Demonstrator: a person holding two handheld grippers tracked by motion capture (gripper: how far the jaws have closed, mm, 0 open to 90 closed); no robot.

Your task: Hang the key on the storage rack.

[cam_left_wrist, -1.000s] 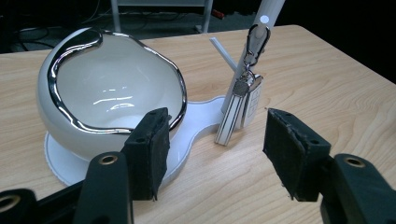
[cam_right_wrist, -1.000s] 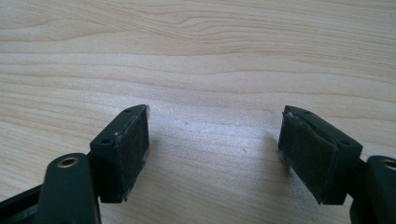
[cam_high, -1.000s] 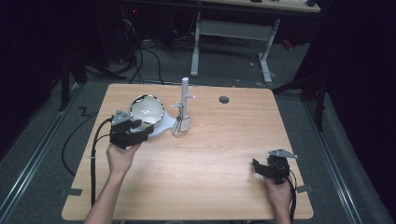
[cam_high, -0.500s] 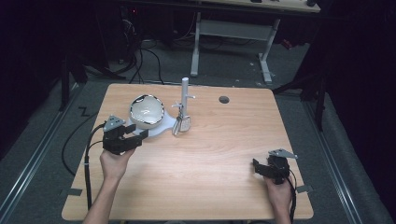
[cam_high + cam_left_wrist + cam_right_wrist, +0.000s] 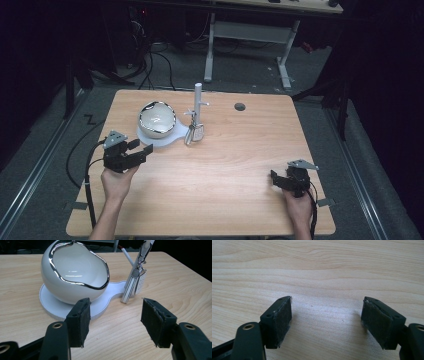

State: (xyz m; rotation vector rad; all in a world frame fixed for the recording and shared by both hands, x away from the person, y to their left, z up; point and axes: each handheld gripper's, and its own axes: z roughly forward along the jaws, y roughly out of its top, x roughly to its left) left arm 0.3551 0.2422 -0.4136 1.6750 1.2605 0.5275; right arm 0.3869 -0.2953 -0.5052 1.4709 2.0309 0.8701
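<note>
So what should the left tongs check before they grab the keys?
1. Left tongs open: ok, jaws stand wide apart.
2. Left tongs hold nothing: ok.
3. Keys hang on the white post: ok.
4. Keys lined up between the jaws: not ok, they sit ahead and toward the right jaw.
5. Bowl out of the way: cannot tell, it stands close beside the keys.
6. Right tongs out of the way: ok, open over bare table.

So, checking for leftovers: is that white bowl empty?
Empty, it seems: the white bowl shows a bare glossy inside in the left gripper view; its lowest part is hidden by the rim.
</note>
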